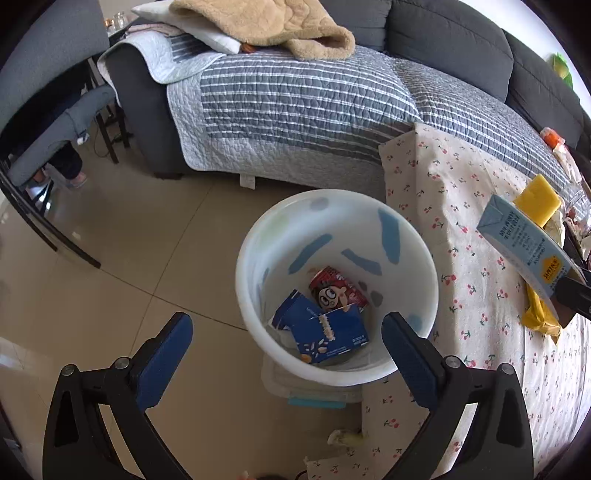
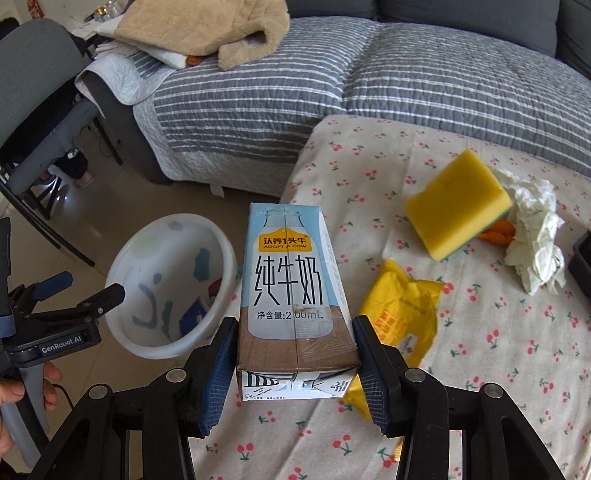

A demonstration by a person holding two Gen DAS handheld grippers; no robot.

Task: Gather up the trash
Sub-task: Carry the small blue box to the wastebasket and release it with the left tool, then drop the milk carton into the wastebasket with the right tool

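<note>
My right gripper (image 2: 294,325) is shut on a pale blue milk carton (image 2: 291,280), its pads pressing the carton's lower sides above the cherry-print tablecloth (image 2: 480,369). The carton (image 1: 524,243) also shows at the right edge of the left wrist view. A white bin (image 1: 258,236) stands on the floor beside the table, holding blue cartons (image 1: 325,332) and a red packet (image 1: 336,291). My left gripper (image 1: 288,321) is open with nothing between its fingers, above the bin. In the right wrist view this left gripper (image 2: 86,286) sits at the bin's (image 2: 225,236) left rim.
On the cloth lie a yellow wrapper (image 2: 402,306), a yellow sponge (image 2: 458,203) and a crumpled white tissue (image 2: 535,236). A sofa with a striped quilt (image 1: 295,103) and a beige blanket (image 1: 266,26) stands behind. A grey chair (image 1: 48,122) is at the left, over tiled floor (image 1: 129,258).
</note>
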